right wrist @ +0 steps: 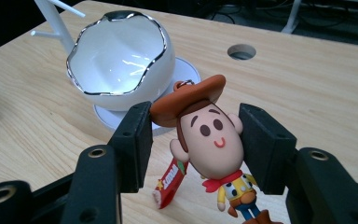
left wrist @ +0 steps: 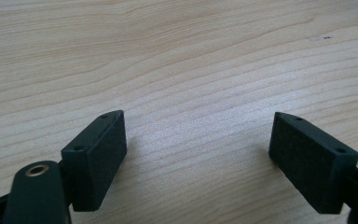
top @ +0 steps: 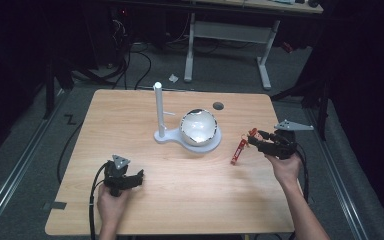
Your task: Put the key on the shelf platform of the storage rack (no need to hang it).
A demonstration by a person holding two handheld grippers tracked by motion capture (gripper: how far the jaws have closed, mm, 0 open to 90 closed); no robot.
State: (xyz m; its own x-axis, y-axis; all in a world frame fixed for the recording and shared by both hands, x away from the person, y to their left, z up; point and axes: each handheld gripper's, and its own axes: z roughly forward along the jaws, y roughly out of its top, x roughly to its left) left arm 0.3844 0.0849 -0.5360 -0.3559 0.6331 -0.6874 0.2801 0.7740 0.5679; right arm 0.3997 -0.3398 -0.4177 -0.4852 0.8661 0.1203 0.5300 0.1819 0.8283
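Wooden table [top: 180, 200] with a white eggshell-shaped bowl [right wrist: 121, 60] on a white stand [top: 158, 112]. A cowboy figurine keychain [right wrist: 212, 144] is clamped at the head by the right gripper [right wrist: 193, 140], raised beside the bowl. The left gripper [left wrist: 196, 149] is held low, jaws spread wide apart over bare wood.

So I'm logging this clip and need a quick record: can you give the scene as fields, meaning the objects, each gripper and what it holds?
surface: light wooden table
centre object: white eggshell-shaped bowl with silver rim on white stand with upright post
held object: cowboy figurine keychain with red tag
right gripper: black fingers on either side of figurine's head
left gripper: open over bare wood, nothing held
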